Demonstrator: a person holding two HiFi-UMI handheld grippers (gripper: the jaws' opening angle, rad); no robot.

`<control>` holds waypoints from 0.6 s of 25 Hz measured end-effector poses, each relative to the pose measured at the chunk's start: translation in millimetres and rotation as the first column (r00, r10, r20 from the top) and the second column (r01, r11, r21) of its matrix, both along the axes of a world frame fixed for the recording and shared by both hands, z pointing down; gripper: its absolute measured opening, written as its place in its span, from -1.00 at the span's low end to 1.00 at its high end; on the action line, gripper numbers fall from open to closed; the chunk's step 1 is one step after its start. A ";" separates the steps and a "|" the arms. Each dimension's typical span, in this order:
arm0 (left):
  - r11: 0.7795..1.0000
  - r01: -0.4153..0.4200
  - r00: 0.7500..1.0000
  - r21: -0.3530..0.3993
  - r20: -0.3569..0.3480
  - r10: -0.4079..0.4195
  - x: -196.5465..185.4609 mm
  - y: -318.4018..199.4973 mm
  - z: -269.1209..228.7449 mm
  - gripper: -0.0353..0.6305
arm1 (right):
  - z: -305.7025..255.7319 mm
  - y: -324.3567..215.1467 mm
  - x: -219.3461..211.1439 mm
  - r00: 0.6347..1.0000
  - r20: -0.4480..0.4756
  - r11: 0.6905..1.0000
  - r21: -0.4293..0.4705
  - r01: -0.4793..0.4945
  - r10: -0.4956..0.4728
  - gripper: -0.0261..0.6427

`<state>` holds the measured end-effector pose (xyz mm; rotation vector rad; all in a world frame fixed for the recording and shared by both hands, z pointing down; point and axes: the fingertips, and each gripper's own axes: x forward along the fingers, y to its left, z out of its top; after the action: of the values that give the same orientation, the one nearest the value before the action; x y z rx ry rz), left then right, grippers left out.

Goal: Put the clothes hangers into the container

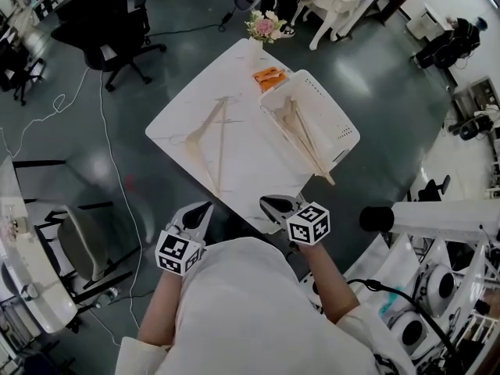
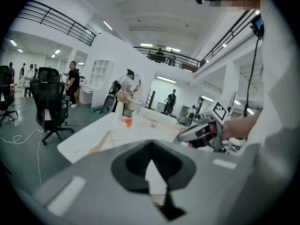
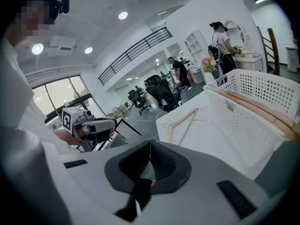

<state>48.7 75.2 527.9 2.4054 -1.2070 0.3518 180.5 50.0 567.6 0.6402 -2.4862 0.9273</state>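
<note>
One clothes hanger (image 1: 212,135) lies flat toward the table's (image 1: 195,92) left edge, with more hangers (image 1: 303,137) in the container (image 1: 346,133) by the right edge — left gripper (image 1: 206,207) and right gripper (image 1: 266,202), jaws together and holding nothing, risk shoving it off unless opened first.

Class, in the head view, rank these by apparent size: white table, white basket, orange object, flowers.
1. white table
2. white basket
3. flowers and orange object: these look about alike, so they are left unranked.

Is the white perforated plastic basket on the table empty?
No, the head view shows pale wooden clothes hangers lying inside the white perforated plastic basket, with one end poking out over its rim.
</note>
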 end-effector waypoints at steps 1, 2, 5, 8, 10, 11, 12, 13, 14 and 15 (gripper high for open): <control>1.000 0.002 1.000 0.000 0.002 -0.002 0.9 0.4 0.6 -0.89 | 1.1 -1.1 1.1 1.000 0.002 1.000 0.000 -0.002 0.002 -0.91; 1.000 0.003 1.000 0.000 0.005 -0.003 1.3 0.7 0.9 -0.89 | 2.1 -2.2 1.8 1.000 0.003 1.000 0.000 -0.004 0.004 -0.91; 1.000 -0.002 1.000 -0.006 0.015 0.002 -2.9 1.3 1.7 -0.89 | 4.7 -3.2 -1.3 1.000 0.002 1.000 -0.006 -0.012 0.012 -0.91; 1.000 -0.011 1.000 -0.003 0.024 0.011 -15.5 -3.7 1.9 -0.89 | 8.1 -6.6 -10.1 1.000 -0.001 1.000 -0.013 -0.027 0.027 -0.91; 1.000 -0.021 1.000 0.012 0.018 0.020 -26.2 -12.0 0.1 -0.89 | 9.8 -13.2 -18.3 0.999 -0.004 0.999 -0.011 -0.040 0.040 -0.91; 1.000 -0.026 1.000 0.016 0.014 0.025 -32.4 -16.3 -0.3 -0.89 | 10.8 -16.7 -23.2 0.999 -0.008 0.999 -0.009 -0.047 0.047 -0.91; 0.999 -0.031 0.999 0.016 0.012 0.031 -39.2 -20.3 0.1 -0.89 | 12.2 -19.8 -28.8 0.998 -0.011 0.999 -0.008 -0.054 0.054 -0.91; 0.999 -0.037 0.999 0.012 0.013 0.037 -46.3 -23.8 1.2 -0.89 | 13.8 -22.5 -34.7 0.998 -0.015 0.998 -0.010 -0.063 0.063 -0.91; 0.999 -0.043 0.999 0.006 0.014 0.043 -53.5 -27.5 2.6 -0.89 | 15.5 -25.3 -40.8 0.997 -0.019 0.997 -0.012 -0.075 0.075 -0.91; 0.999 -0.048 0.999 0.000 0.017 0.048 -61.0 -31.7 4.0 -0.89 | 17.3 -28.4 -47.2 0.996 -0.023 0.996 -0.014 -0.088 0.088 -0.91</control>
<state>-12.3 43.5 531.9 2.4400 -1.1576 0.3872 133.3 21.5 584.9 0.7566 -2.4465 0.9651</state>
